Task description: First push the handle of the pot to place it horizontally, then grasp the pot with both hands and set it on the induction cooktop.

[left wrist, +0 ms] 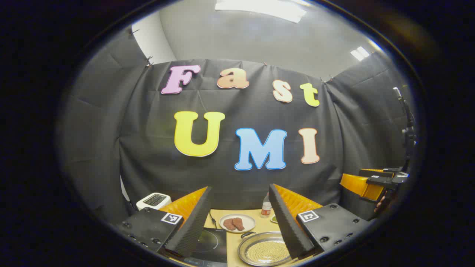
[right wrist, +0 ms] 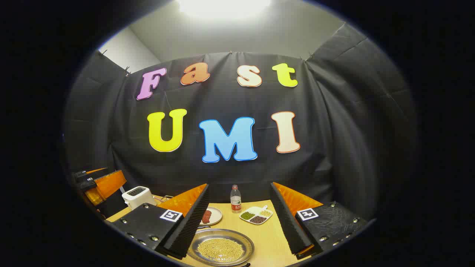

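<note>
Your left gripper [left wrist: 240,222] and right gripper [right wrist: 239,218] both hang above the table [right wrist: 267,237] with fingers spread wide and nothing between them; the pot [right wrist: 221,247], a shallow metal pan full of small beads, sits on the wood just right of the cooktop [left wrist: 209,243]. It looks smooth and slippery, and probably heavy with that fill; nudge the thin loop handle [left wrist: 248,234] gently, then take opposite rims and keep it level, or the beads may spill.
</note>
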`<state>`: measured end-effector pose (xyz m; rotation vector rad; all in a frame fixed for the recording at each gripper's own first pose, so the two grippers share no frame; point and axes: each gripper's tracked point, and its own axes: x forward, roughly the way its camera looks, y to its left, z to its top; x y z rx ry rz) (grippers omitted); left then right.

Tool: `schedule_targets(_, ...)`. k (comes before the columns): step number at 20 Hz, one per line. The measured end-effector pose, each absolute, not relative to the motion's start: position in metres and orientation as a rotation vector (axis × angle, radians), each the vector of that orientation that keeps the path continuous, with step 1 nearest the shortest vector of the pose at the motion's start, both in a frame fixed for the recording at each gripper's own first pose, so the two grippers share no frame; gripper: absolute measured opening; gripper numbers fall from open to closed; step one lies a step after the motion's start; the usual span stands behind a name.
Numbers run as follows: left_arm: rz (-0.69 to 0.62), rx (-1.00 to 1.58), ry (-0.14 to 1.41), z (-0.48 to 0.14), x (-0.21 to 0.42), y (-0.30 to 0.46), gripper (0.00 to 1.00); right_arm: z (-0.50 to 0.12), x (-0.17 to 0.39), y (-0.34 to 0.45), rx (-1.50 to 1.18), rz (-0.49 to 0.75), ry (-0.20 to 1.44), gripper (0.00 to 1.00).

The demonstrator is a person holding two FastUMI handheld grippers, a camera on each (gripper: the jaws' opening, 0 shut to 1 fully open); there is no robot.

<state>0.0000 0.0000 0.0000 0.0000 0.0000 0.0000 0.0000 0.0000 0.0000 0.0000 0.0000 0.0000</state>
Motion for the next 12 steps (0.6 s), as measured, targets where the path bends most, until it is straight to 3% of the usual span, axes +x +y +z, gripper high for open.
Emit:
schedule_targets(3, 0.009, -0.003, -0.006, 0.002, 0.002, 0.006, 0.93, -0.001, 0.005, 0.003, 0.007, 0.006, 0.008, 0.96)
schedule_targets(6, 0.015, -0.004, -0.003, 0.004, 0.005, 0.01, 1.0, -0.002, 0.008, 0.007, 0.005, 0.013, 0.01, 0.96)
schedule_targets(12, 0.016, 0.006, -0.006, 0.006, 0.008, 0.012, 1.0, -0.003, 0.014, 0.005, 0.003, 0.012, 0.011, 0.96)
